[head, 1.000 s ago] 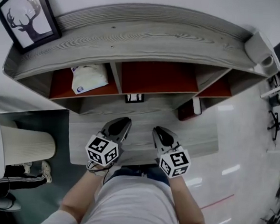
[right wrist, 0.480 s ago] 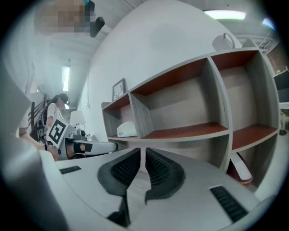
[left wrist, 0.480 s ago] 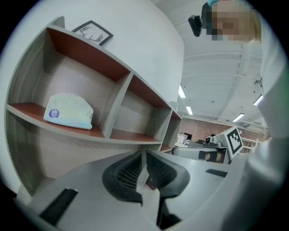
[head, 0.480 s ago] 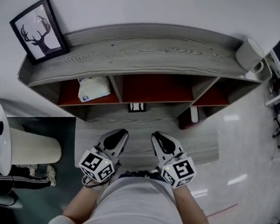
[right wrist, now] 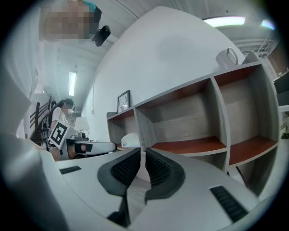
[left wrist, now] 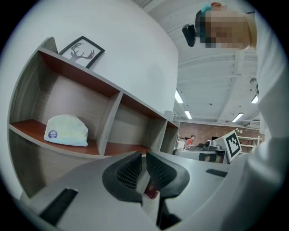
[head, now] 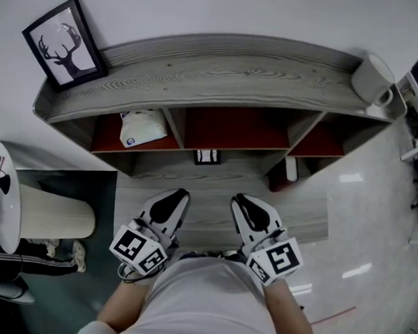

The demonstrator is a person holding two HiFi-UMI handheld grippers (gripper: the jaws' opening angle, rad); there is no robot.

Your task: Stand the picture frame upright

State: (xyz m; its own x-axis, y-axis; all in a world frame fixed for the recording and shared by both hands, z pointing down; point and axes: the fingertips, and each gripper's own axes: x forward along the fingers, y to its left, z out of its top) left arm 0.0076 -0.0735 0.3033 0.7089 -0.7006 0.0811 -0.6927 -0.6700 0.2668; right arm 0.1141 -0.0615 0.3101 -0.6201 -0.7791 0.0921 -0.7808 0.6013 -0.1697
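Fingers of the left gripper (left wrist: 143,158) are together, leaving only a hairline slit. A small dark-red shape shows low in that slit, and I cannot tell what it is or whether it is gripped. The right gripper (right wrist: 143,155) is likewise closed on nothing. Both hang low, close to the person's body and well apart from the shelf unit (head: 209,73).

Location of the work item: the picture frame (head: 65,43) stands at the left end of the shelf top, tilted back against the white wall. By my reading it is already close to upright.

Hazards:
- Closed jaws cannot take the frame. A push from the shut tips would likely slide its bottom edge forward on the smooth board, and the frame could then drop flat.
- The frame sits near the left end of the shelf. A sideways nudge could send it off that end towards the lamp shade (head: 55,218).
- A grip high on the thin moulding may pivot the frame instead of lifting it.

Materials and shapes:
- Frame: slim black rectangular moulding with a white face carrying a black stag-head silhouette. It probably has a hard, slick surface.
- Shelf unit: grey wood-grain board with red-brown compartment floors.
- Tissue pack (head: 142,127): soft, white and domed, with a round blue label, in the left compartment.
- Mug (head: 372,80): white, at the far right end of the top.
- Gripper pads: dark with a grid texture, set in smooth grey shells.
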